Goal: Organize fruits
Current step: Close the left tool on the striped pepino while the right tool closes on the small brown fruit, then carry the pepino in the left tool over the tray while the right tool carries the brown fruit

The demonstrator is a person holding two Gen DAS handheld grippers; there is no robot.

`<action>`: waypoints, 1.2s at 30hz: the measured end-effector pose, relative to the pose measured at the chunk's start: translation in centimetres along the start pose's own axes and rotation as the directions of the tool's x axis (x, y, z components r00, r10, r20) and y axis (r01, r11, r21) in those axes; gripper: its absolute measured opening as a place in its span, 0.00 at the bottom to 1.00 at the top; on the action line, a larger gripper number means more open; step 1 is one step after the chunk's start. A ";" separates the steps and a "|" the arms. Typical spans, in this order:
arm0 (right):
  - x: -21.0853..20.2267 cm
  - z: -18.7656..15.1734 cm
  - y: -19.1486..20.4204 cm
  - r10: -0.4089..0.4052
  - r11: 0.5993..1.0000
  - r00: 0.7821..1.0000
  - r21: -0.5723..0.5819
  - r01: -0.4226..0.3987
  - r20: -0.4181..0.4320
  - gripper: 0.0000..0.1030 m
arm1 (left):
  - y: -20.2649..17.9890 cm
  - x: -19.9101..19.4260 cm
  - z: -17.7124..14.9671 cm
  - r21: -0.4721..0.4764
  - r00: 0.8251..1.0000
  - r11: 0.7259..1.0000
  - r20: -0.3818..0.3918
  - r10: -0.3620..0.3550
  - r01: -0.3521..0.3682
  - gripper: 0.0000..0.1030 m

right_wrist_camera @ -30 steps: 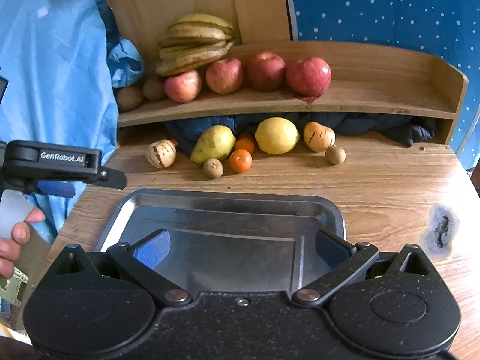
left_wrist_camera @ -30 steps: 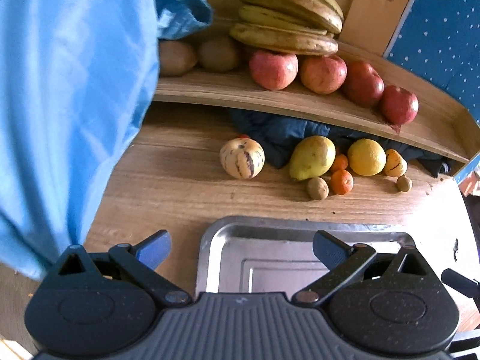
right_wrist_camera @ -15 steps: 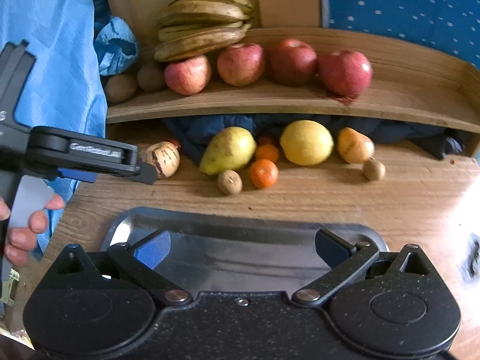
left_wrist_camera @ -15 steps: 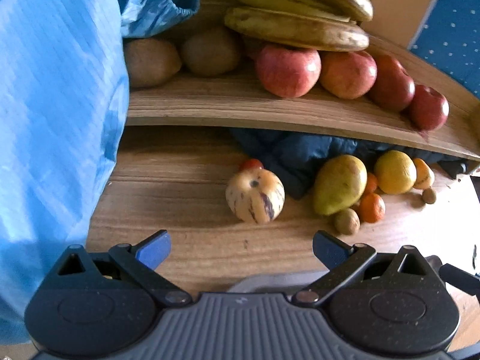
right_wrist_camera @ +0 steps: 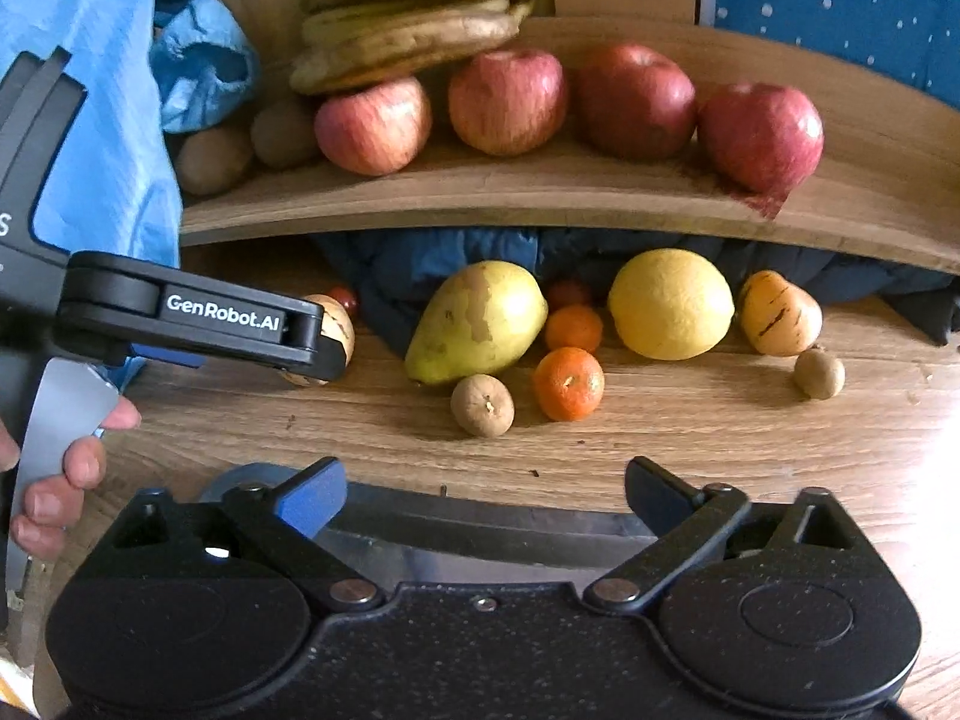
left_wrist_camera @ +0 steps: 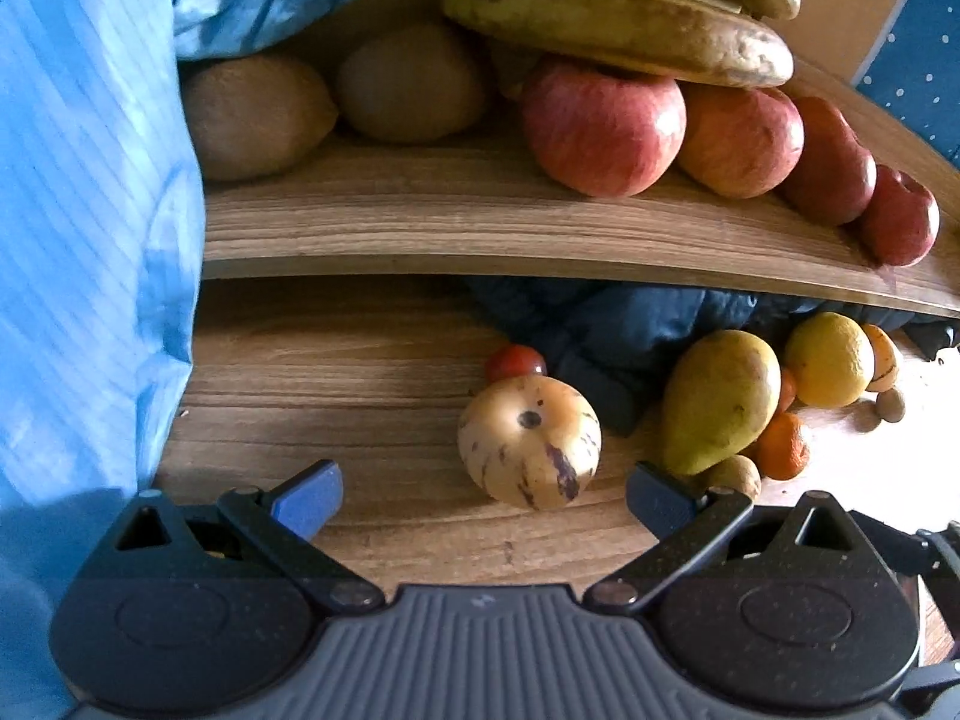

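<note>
My left gripper (left_wrist_camera: pixel 483 495) is open, its fingers on either side of a cream, purple-streaked melon (left_wrist_camera: pixel 529 441) lying on the wooden table; the melon sits just ahead of the fingertips, untouched. The right wrist view shows the left gripper (right_wrist_camera: pixel 300 336) from the side, covering most of that melon (right_wrist_camera: pixel 336 324). My right gripper (right_wrist_camera: pixel 483 492) is open and empty above the far rim of the metal tray (right_wrist_camera: pixel 480 531). Ahead lie a pear (right_wrist_camera: pixel 477 321), a lemon (right_wrist_camera: pixel 671 303), tangerines (right_wrist_camera: pixel 569 384) and a small brown fruit (right_wrist_camera: pixel 482 405).
A wooden shelf (right_wrist_camera: pixel 540 204) above the table holds several apples (right_wrist_camera: pixel 507 101), bananas (right_wrist_camera: pixel 408 30) and kiwis (left_wrist_camera: pixel 414 90). A dark blue cloth (left_wrist_camera: pixel 630 324) lies under the shelf. A light blue sheet (left_wrist_camera: pixel 78 240) hangs at the left. A second streaked melon (right_wrist_camera: pixel 779 315) lies at the right.
Both grippers have moved forward toward the fruit. The left one has left the tray behind and closed in on the streaked melon, which now lies between its open fingers.
</note>
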State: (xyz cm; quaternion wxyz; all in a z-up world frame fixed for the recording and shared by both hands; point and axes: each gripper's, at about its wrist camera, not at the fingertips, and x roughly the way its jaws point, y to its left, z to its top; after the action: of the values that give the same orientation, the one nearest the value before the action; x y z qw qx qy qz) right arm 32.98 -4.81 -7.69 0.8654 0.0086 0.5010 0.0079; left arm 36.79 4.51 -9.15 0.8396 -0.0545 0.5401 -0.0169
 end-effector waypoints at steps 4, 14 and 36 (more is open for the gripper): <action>1.2 0.4 0.1 0.015 1.000 1.000 0.016 -0.014 -0.010 0.86 | 0.5 1.0 0.7 -0.001 1.000 1.000 -0.017 -0.023 0.023 0.99; 2.7 1.0 0.5 0.006 0.999 1.000 0.031 -0.006 -0.014 0.69 | 1.8 2.6 1.5 -0.007 0.995 0.996 -0.044 -0.092 0.092 0.94; 4.1 1.6 1.2 -0.022 0.999 1.000 0.027 0.022 0.001 0.32 | 3.8 1.7 1.9 -0.043 0.977 0.976 -0.011 -0.214 0.213 0.55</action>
State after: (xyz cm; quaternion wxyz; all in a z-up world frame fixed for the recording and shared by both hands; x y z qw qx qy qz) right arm 36.38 -3.54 -10.44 0.8656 0.0150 0.5005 -0.0082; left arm 39.14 8.31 -10.33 0.8276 -0.1293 0.5377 -0.0961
